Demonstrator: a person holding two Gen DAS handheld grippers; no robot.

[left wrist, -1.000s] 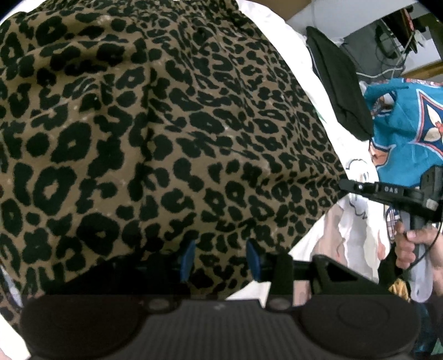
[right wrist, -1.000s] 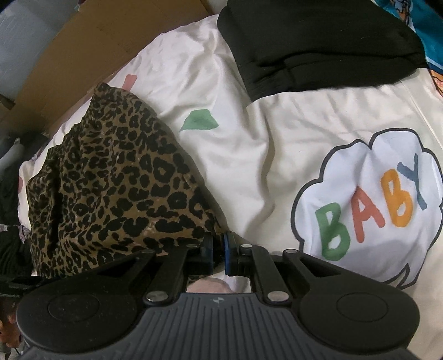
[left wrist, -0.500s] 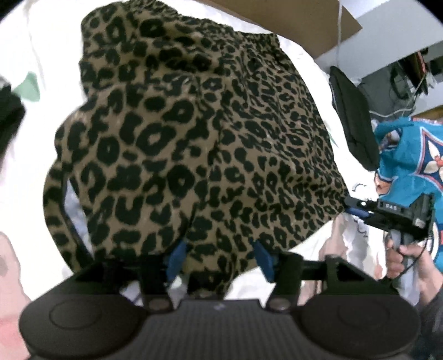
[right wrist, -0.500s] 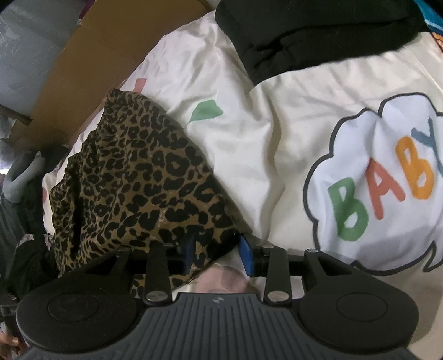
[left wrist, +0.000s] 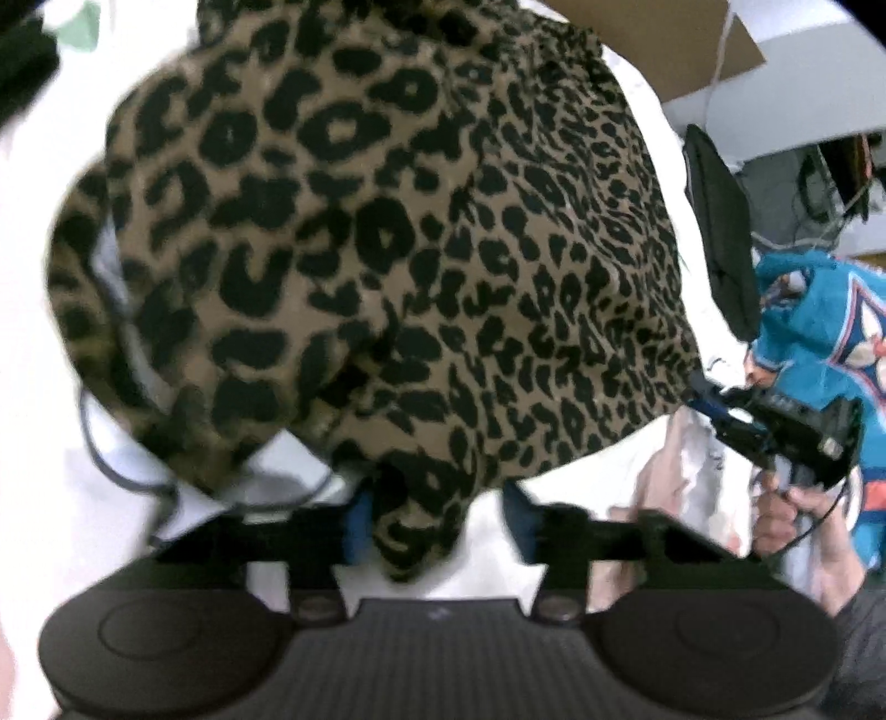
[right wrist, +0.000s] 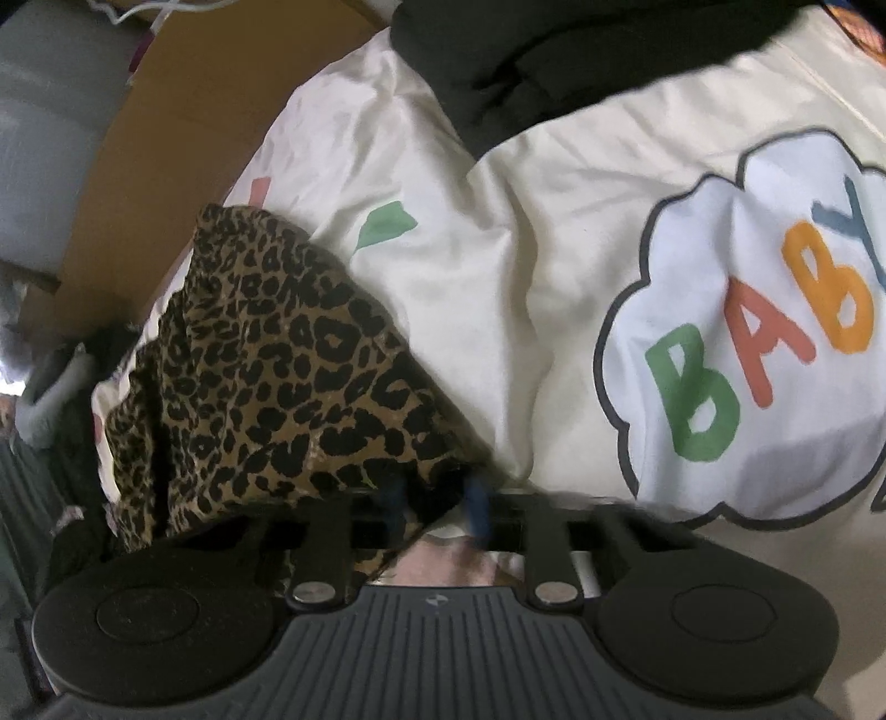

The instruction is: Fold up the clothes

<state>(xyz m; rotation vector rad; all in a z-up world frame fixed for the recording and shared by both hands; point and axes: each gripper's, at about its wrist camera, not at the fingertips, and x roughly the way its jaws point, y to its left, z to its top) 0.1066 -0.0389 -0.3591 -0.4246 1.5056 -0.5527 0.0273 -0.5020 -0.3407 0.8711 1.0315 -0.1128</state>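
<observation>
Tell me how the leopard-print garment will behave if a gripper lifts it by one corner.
The leopard-print garment looks thin and droops in soft folds, so it will likely hang limp rather than hold shape. It bunches between the left gripper fingers, suggesting it is light. On the smooth bedsheet it would probably slide easily.

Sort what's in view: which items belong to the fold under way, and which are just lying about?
In the job:
leopard-print garment
left gripper, open
right gripper, open
white BABY-print sheet, the folding surface

Lying about:
black garment
blue printed garment
cardboard
</observation>
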